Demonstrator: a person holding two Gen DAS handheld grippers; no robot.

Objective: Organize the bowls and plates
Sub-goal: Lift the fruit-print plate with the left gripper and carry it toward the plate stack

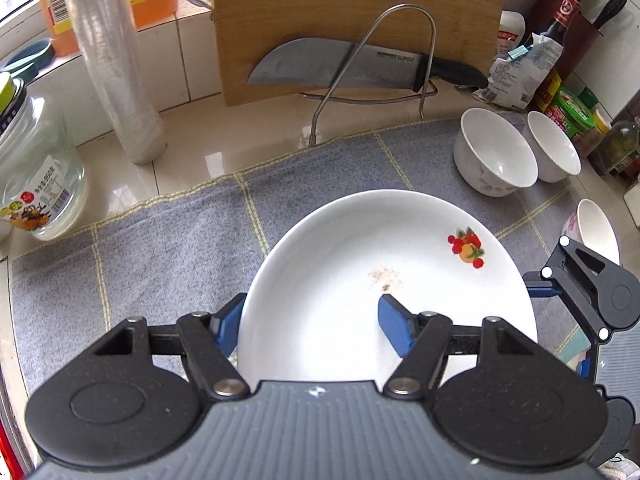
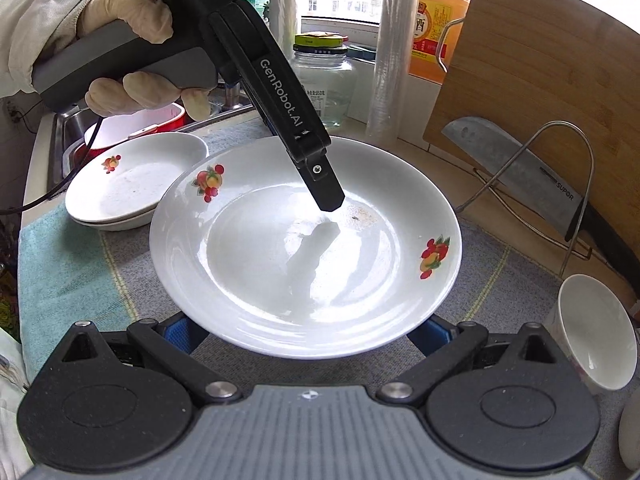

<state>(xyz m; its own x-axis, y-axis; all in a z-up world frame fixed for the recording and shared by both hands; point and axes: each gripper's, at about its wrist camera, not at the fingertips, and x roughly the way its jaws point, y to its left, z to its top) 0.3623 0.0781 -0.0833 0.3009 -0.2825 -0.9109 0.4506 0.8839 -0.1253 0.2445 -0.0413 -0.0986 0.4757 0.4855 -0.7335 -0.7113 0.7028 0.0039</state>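
Note:
A white plate (image 1: pixel 360 260) with fruit prints hangs over the grey checked cloth (image 1: pixel 160 248). My left gripper (image 1: pixel 312 324) is shut on its rim, one blue finger inside the dish and the other behind the edge. In the right wrist view that plate (image 2: pixel 304 260) fills the middle, with the left gripper's finger (image 2: pixel 326 192) resting in it. My right gripper (image 2: pixel 306 332) is open, its fingers spread under the near rim; it shows at the plate's right edge as the right gripper (image 1: pixel 562 328). Two stacked plates (image 2: pixel 132 176) lie far left. Three white bowls (image 1: pixel 496 152) (image 1: pixel 554 146) (image 1: pixel 598 228) stand at the right.
A cleaver (image 1: pixel 340 66) sits in a wire rack against a wooden cutting board (image 1: pixel 360 8) at the back. A glass jar (image 1: pixel 36 168) and a sleeve of plastic cups (image 1: pixel 116 60) stand left. Condiment bottles (image 1: pixel 568 112) crowd the right corner. A sink with a red basin (image 2: pixel 140 120) lies beyond the stacked plates.

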